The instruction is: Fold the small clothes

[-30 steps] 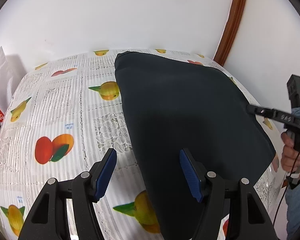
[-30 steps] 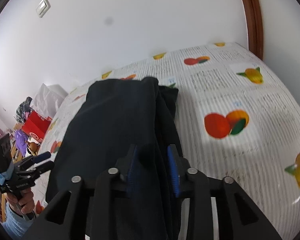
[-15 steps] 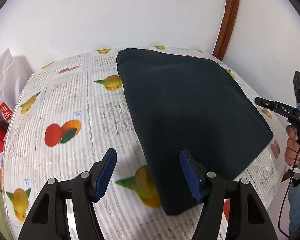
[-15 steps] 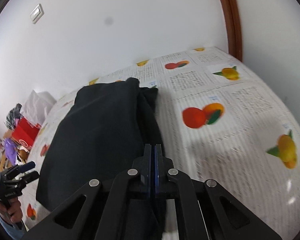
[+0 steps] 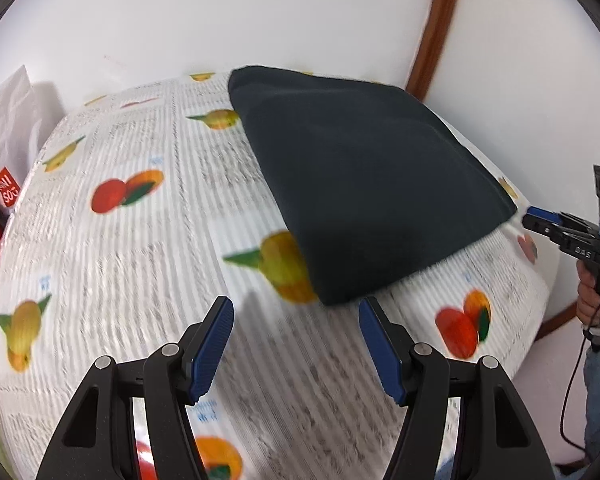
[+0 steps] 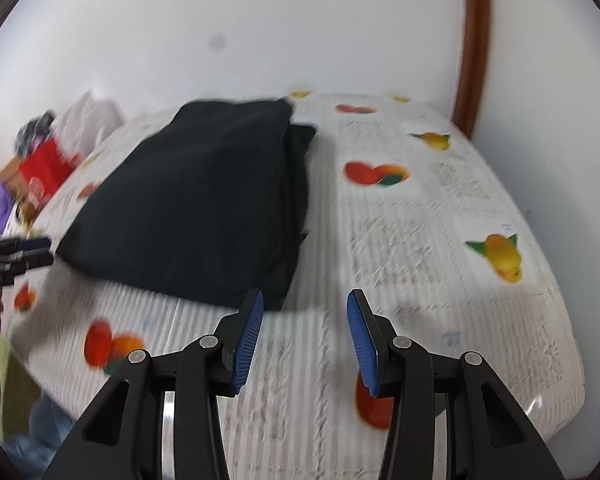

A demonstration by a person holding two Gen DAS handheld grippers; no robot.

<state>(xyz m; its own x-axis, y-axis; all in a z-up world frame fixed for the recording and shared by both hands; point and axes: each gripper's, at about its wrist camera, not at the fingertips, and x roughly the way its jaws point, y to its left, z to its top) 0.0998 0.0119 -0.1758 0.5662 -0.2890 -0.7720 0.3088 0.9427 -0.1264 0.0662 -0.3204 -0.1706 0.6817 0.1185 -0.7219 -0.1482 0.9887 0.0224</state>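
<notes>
A dark folded garment (image 5: 364,196) lies flat on the fruit-print tablecloth (image 5: 148,248), toward the far side of the table. My left gripper (image 5: 296,320) hangs open just short of its near corner, with nothing between its blue pads. In the right wrist view the same garment (image 6: 204,204) sits ahead and to the left. My right gripper (image 6: 305,312) is beside its near corner, jaws opening, and only tablecloth (image 6: 420,248) shows between them. The right gripper also appears at the right edge of the left wrist view, held in a hand (image 5: 592,296).
White walls rise behind the table, with a brown door frame (image 5: 432,32) at the far right corner. Past the table's left edge stand a white bag (image 5: 8,120), a red bag (image 6: 44,168) and other clutter. The near table edge (image 6: 500,420) curves close below my right gripper.
Both grippers have drawn back from the garment toward the near edge. The right one let go of the cloth, closed fully, and now stands parted. The garment lies still.
</notes>
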